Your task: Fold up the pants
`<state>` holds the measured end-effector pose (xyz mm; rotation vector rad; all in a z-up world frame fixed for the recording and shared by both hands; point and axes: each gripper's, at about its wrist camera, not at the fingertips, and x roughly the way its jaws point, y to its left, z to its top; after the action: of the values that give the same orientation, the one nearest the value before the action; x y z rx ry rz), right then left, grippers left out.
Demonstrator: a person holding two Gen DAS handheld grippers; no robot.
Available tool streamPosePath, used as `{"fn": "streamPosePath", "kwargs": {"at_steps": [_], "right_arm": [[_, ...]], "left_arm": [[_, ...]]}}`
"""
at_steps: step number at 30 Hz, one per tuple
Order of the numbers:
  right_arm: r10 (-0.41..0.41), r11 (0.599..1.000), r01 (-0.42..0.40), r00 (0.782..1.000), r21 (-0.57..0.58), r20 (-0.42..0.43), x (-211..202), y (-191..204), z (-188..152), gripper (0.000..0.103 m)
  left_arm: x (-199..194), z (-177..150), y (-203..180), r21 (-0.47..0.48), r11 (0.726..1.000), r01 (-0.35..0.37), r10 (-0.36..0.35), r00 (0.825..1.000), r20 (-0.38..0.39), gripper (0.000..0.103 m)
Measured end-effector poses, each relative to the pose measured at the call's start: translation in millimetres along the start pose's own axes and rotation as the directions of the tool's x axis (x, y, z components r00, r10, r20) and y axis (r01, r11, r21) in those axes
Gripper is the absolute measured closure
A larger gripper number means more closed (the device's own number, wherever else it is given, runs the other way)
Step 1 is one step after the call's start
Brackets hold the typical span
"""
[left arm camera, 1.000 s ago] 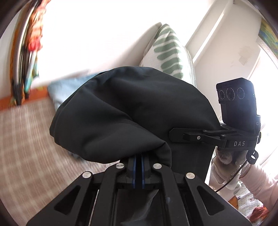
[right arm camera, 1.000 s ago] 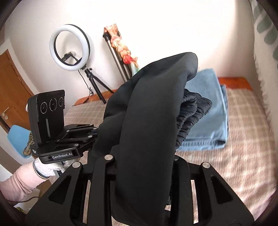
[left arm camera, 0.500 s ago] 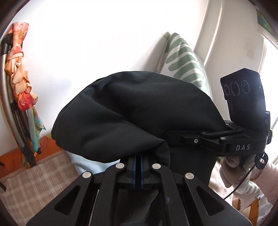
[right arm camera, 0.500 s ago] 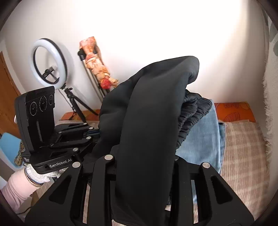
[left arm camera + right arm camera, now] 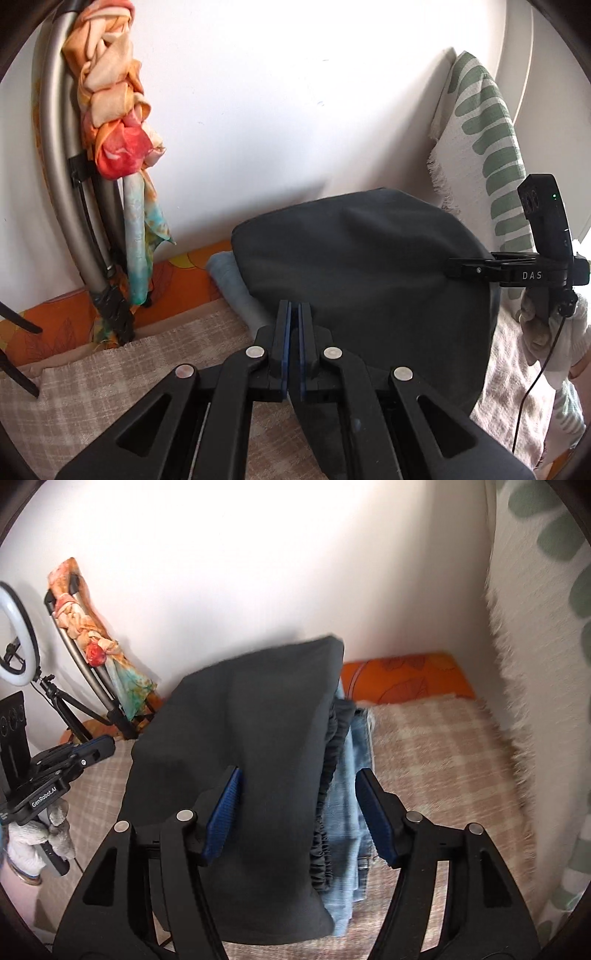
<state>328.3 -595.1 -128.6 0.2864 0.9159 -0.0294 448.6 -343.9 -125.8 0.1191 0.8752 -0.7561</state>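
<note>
A plain white wall (image 5: 258, 110) is filling the upper half of both views, with daylight washing it brightest toward 12 o'clock. A bed (image 5: 443, 760) under a beige checked cover is spreading across the lower part. An orange patterned sheet (image 5: 402, 675) is showing at the wall edge. At 9 o'clock a ring light (image 5: 16, 638) is standing on a tripod. A bright scarf (image 5: 114, 122) is hanging on a leaning metal frame (image 5: 55, 147). A cream cloth with green leaves (image 5: 487, 147) is hanging at 3 o'clock.
</note>
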Motion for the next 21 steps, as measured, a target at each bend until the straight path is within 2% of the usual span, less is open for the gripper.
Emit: {"fn": "streamPosePath", "kwargs": {"at_steps": [2, 5, 7, 10, 13, 15, 17, 21], "right_arm": [[-0.059, 0.997, 0.063, 0.995, -0.043, 0.079, -15.2, 7.7, 0.4, 0.036], [0.022, 0.994, -0.010, 0.994, -0.107, 0.111, -23.5, 22.1, 0.6, 0.036], [0.033, 0.987, -0.021, 0.997, -0.158, 0.069, -12.9, 32.3, -4.9, 0.036], [-0.023, 0.980, 0.020, 1.000, -0.199, -0.009, 17.2, 36.1, -12.6, 0.036], [-0.056, 0.988, 0.045, 0.996, -0.150, -0.074, 43.0, 17.2, -18.4, 0.036], [-0.040, 0.992, 0.030, 0.996, -0.120, -0.081, 50.5, 7.9, -20.0, 0.030], [-0.021, 0.997, 0.014, 0.996, -0.079, -0.085, 50.7, 0.1, -21.6, 0.029], [-0.031, 0.999, 0.029, 0.998, -0.036, -0.054, 27.8, 1.6, -23.8, 0.029]], "left_arm": [[-4.4, -0.7, -4.3, 0.005, 1.000, 0.029, -0.029, 0.999, 0.013, 0.103], [1.6, -2.7, -20.2, 0.031, 0.997, 0.072, -0.072, 0.997, -0.005, 0.103], [12.9, -5.6, -24.1, 0.031, 0.996, 0.087, -0.086, 0.996, -0.030, 0.103], [33.9, -14.5, -24.3, -0.010, 0.994, 0.107, -0.108, 0.990, -0.094, 0.101], [61.8, -35.7, -20.5, -0.059, 0.994, 0.097, -0.108, 0.968, -0.225, 0.101], [63.0, -46.8, -15.1, -0.093, 0.988, 0.121, -0.137, 0.971, -0.194, 0.101], [58.4, -51.9, -12.3, -0.104, 0.986, 0.131, -0.148, 0.974, -0.174, 0.101], [38.8, -58.6, -19.0, -0.041, 0.996, 0.084, -0.090, 0.982, -0.163, 0.101]]}}
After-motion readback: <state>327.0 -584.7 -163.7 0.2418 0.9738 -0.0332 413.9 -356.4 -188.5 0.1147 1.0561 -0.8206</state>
